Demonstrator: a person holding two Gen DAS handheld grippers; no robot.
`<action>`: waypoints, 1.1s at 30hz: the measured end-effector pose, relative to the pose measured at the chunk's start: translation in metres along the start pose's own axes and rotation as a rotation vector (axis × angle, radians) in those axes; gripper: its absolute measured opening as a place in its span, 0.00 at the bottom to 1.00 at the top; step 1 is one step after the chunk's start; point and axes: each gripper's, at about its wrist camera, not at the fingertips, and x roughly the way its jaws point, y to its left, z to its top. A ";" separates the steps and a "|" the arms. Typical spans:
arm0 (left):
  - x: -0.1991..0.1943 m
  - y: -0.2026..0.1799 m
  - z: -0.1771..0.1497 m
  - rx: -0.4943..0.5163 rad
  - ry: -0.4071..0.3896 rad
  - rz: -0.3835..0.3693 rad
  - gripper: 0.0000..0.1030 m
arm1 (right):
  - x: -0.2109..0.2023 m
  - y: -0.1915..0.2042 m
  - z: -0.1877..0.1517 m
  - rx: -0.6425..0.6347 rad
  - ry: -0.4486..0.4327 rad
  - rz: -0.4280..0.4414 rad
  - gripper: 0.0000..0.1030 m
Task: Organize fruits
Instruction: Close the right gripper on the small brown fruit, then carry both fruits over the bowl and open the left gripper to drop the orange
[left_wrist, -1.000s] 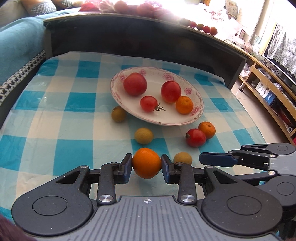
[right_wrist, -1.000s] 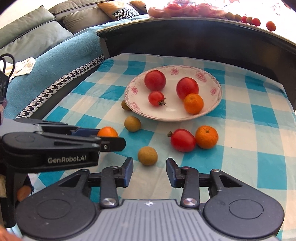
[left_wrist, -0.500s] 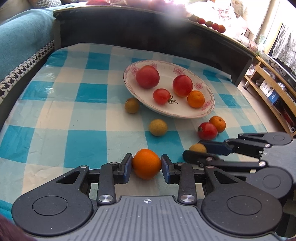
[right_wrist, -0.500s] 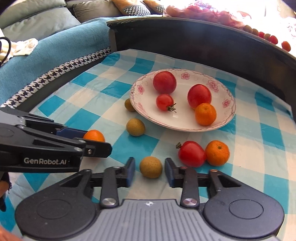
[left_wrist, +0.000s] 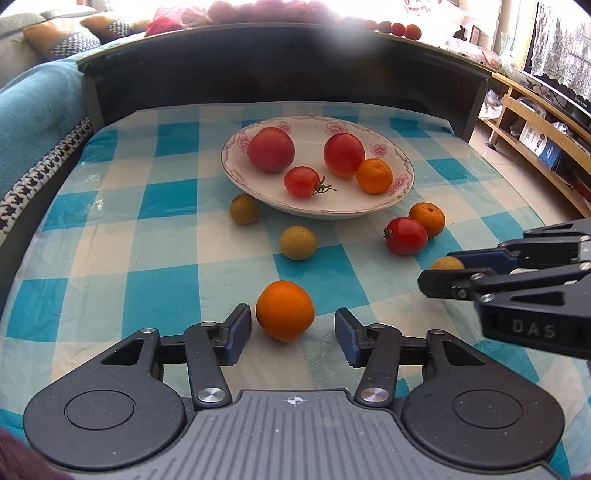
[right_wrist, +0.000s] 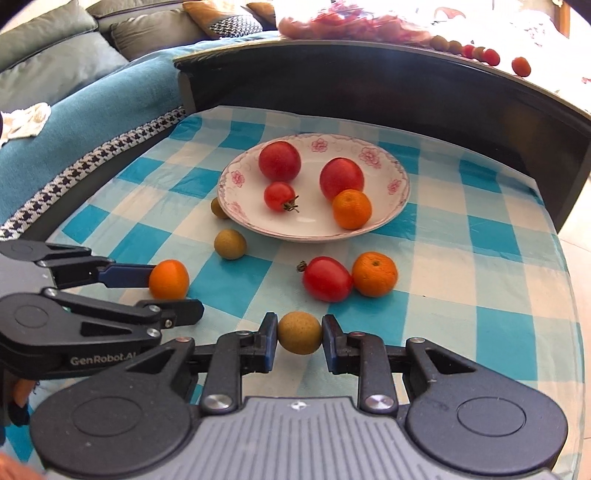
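Observation:
An orange (left_wrist: 284, 310) rests on the checked cloth between the fingers of my left gripper (left_wrist: 293, 328). Its jaws are opening, and there is a gap on each side of the fruit. The right wrist view shows the same orange (right_wrist: 169, 278) and the left gripper (right_wrist: 176, 291) at the left. My right gripper (right_wrist: 299, 336) is shut on a tan longan (right_wrist: 299, 332), which the left wrist view also catches (left_wrist: 447, 263). A flowered plate (left_wrist: 406, 173) holds three tomatoes and a mandarin. A tomato (left_wrist: 405, 235), a mandarin (left_wrist: 427, 218) and two longans (left_wrist: 298, 242) (left_wrist: 244, 208) lie loose.
A dark raised ledge (left_wrist: 280, 66) with more fruit on top runs behind the table. A sofa with a teal blanket (right_wrist: 92, 110) is at the left, and wooden shelving (left_wrist: 535, 129) at the right. The table's right edge (right_wrist: 569, 295) is close.
My left gripper's pads have come off the orange and spread apart. My right gripper has moved over the tan longan and closed on it.

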 end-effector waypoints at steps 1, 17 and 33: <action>0.000 -0.001 0.000 0.005 0.001 0.006 0.56 | -0.002 -0.001 0.000 0.002 -0.002 -0.004 0.27; -0.021 -0.005 0.015 -0.049 -0.003 -0.044 0.40 | -0.035 -0.002 0.011 0.004 -0.017 -0.062 0.27; -0.022 -0.007 0.068 -0.017 -0.059 -0.040 0.40 | -0.031 -0.005 0.063 -0.008 -0.038 -0.055 0.27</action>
